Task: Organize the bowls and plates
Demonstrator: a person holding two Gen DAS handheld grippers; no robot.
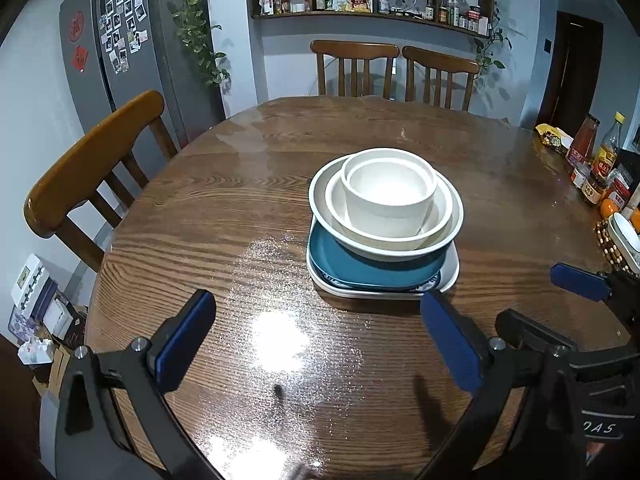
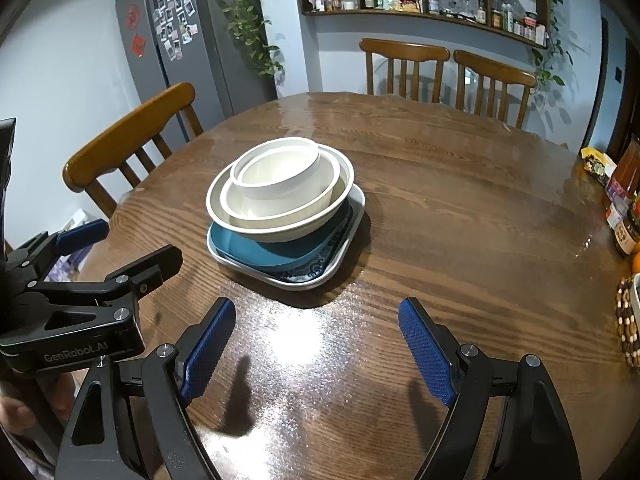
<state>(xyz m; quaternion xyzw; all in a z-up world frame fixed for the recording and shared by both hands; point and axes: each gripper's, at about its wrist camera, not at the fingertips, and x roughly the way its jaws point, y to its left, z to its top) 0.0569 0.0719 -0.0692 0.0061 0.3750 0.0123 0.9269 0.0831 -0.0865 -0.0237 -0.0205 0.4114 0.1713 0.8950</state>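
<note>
Both grippers hover side by side over the near edge of the table [image 1: 200, 208], tilted down toward the stack [image 1: 384, 220] of bowls and plates at its middle. The left gripper [image 1: 316, 344] and right gripper [image 2: 318, 344] have fingers wide apart, holding nothing, short of the stack

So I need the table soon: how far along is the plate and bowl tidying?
It looks nearly done: the white bowls sit nested on the blue plate, which lies on the white square plate, all in one stack. Nothing is in hand; the left gripper and right gripper are open and empty. Only moving the stack away may remain.
</note>
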